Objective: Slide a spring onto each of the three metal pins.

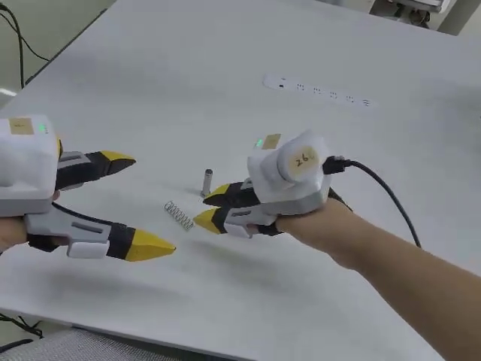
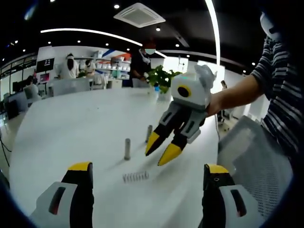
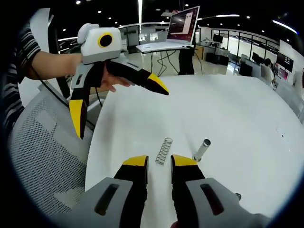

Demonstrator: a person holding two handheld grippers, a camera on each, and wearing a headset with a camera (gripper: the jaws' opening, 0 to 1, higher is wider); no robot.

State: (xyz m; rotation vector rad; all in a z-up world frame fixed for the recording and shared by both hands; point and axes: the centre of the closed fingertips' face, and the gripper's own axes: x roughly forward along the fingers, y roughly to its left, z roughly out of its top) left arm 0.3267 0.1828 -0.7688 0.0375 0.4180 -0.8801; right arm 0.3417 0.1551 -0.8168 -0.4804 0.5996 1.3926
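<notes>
Open-plan office: desks (image 3: 164,46), laptop (image 3: 184,23)

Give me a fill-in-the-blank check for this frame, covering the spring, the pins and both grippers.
1. The spring lies on the ____, touching no pin.
2. The left gripper has its jaws wide ____.
3. In the left gripper view, ____ metal pins stand upright beyond the spring.
4. The right gripper has its jaws closer together than the left's, and they grip ____.

Missing words: table; open; two; nothing.
</notes>
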